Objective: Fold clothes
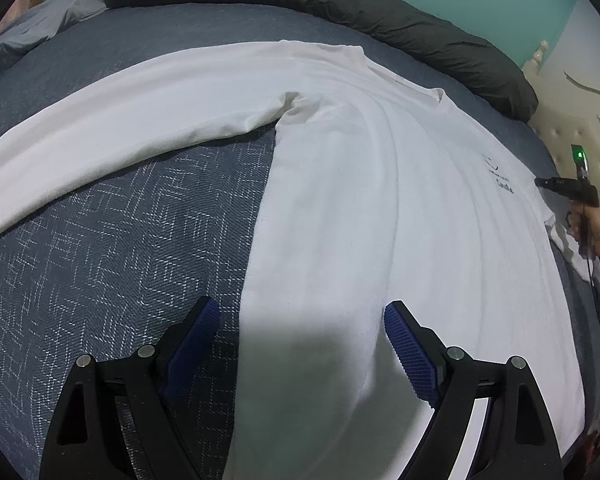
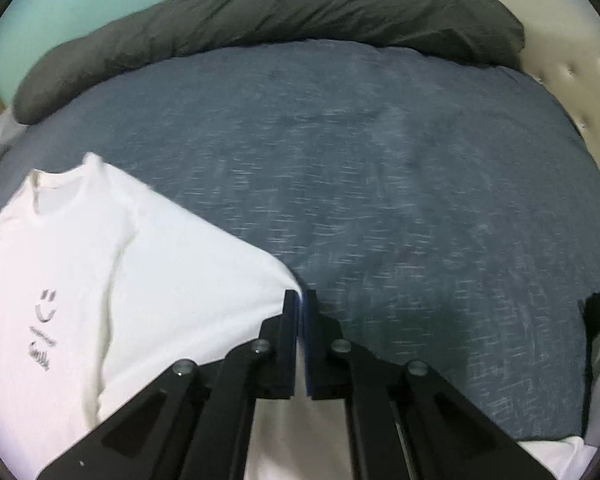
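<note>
The left gripper [image 1: 302,312] tilts downward with fingers [image 1: 410,354] spread wide; the right gripper [image 2: 301,300] is closed.

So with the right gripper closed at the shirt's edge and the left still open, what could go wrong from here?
1. The right gripper is shut at the very edge of the white shirt; such a thin bite could slip once pulled.
2. The left gripper is open, straddling the shirt's side edge; closing may pinch the blue bedcover too.
3. The outstretched sleeve could drag and bunch.
</note>
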`<state>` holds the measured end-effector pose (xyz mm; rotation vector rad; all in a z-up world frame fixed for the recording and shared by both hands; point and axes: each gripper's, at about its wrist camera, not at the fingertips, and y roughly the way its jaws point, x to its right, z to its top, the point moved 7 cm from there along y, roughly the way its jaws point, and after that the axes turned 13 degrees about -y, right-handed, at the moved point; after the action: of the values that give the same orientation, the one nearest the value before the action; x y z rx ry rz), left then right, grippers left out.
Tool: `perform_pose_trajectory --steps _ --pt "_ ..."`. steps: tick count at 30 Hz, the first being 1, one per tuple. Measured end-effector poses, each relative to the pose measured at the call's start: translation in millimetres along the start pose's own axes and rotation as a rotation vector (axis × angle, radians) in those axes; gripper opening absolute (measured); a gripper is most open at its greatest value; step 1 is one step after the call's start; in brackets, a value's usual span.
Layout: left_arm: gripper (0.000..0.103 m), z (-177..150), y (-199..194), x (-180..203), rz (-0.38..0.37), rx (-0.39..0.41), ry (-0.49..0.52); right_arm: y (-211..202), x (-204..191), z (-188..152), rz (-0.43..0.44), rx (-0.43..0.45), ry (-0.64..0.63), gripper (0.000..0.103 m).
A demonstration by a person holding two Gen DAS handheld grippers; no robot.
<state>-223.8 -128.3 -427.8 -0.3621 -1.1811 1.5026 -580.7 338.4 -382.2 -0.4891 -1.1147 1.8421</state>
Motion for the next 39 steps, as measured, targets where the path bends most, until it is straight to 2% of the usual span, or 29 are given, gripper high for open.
perform_pose_trajectory --steps 3,6,7,8,11,13,15,18,22,25,27,30,33,36,38,39 --pt "0.088 2 2 3 0.000 -0.002 0.002 9 -7 -2 0.015 -0.044 -0.015 0.003" --pt "0.088 3 1 2 -0.005 -0.005 -0.001 -2 1 -6 0.011 -0.002 0.024 0.009" --pt "0.088 3 1 1 -0.008 -0.005 -0.004 -7 5 -9 0.005 0.009 0.043 0.026" --pt "0.088 3 1 1 -0.009 -0.006 -0.006 -12 9 -13 0.004 0.023 0.066 0.038" --pt "0.088 2 0 1 -0.008 -0.007 -0.008 -39 21 -26 0.041 0.089 0.145 0.038" --pt "0.088 2 -2 0 -0.010 -0.008 -0.016 -60 16 -35 0.090 0.140 0.147 0.038" --pt "0.088 2 -2 0 -0.012 -0.009 -0.023 -74 5 -52 0.145 0.139 0.156 0.038" --pt "0.088 3 -1 1 -0.011 -0.008 -0.023 -87 -5 -73 0.136 0.123 0.163 0.038" --pt "0.088 2 -2 1 -0.010 -0.010 -0.022 -107 6 -115 0.067 0.101 0.263 0.038" --pt "0.088 0 -4 0 -0.010 -0.011 -0.027 -123 28 -145 -0.049 0.061 0.295 0.038" --pt "0.088 -1 -5 -1 -0.011 -0.010 -0.031 -131 49 -166 -0.124 0.021 0.359 0.038" --pt "0.088 -1 -6 0 -0.013 -0.009 -0.038 -141 77 -193 -0.188 -0.004 0.461 0.038" --pt "0.088 -2 -8 -1 -0.014 -0.008 -0.037 -146 94 -210 -0.273 -0.038 0.484 0.038" --pt "0.088 -3 -7 -1 -0.011 -0.008 -0.036 -137 103 -223 -0.287 -0.055 0.512 0.039" --pt "0.088 -3 -7 -1 -0.011 -0.008 -0.035 -140 109 -233 -0.320 -0.072 0.516 0.047" --pt "0.088 -3 -7 -1 -0.012 -0.009 -0.035 -139 111 -233 -0.326 -0.074 0.519 0.048"
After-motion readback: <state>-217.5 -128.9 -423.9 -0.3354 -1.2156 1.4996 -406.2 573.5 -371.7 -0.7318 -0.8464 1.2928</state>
